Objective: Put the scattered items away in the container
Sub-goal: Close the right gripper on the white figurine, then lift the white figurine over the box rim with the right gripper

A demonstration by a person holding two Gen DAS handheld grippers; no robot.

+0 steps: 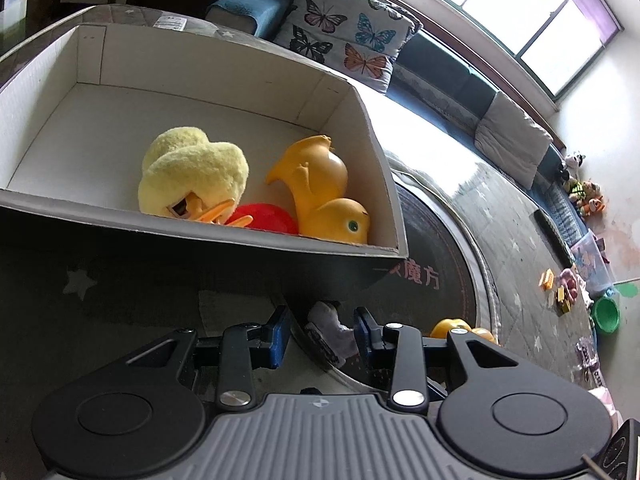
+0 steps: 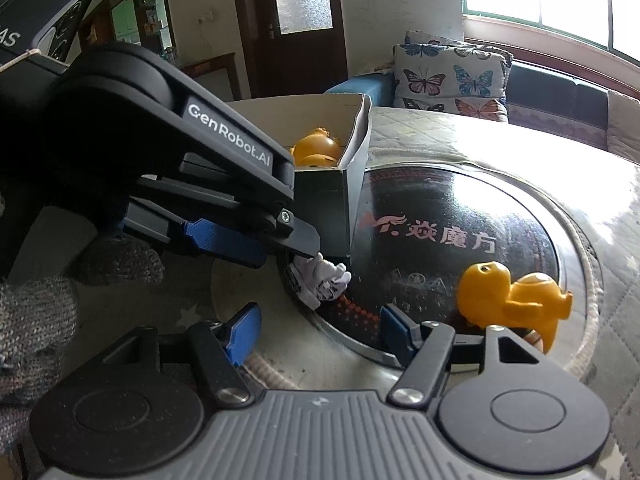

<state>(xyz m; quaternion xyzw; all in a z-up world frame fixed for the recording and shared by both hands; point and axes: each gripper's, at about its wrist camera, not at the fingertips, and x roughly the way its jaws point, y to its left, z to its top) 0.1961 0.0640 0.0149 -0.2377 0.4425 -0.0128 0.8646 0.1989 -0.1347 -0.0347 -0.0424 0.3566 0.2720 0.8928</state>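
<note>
Each fisheye camera sits just behind its own claw, angled down at the counter (image 1: pixel 500 216): the left view faces the open box (image 1: pixel 360 128) from close up, the right view looks from beside it, and both share the box, the white crumpled thing (image 2: pixel 320 280) and the butterfly cushion (image 2: pixel 452 76).

Box (image 1: pixel 360 128) sits on the counter (image 2: pixel 520 152); plush duck (image 1: pixel 192 172) left inside it, rubber duck (image 1: pixel 320 196) right, ball (image 1: pixel 266 218) between; crumpled toy (image 2: pixel 324 280) lies before the box; another rubber duck (image 2: pixel 508 296) right of it.
</note>
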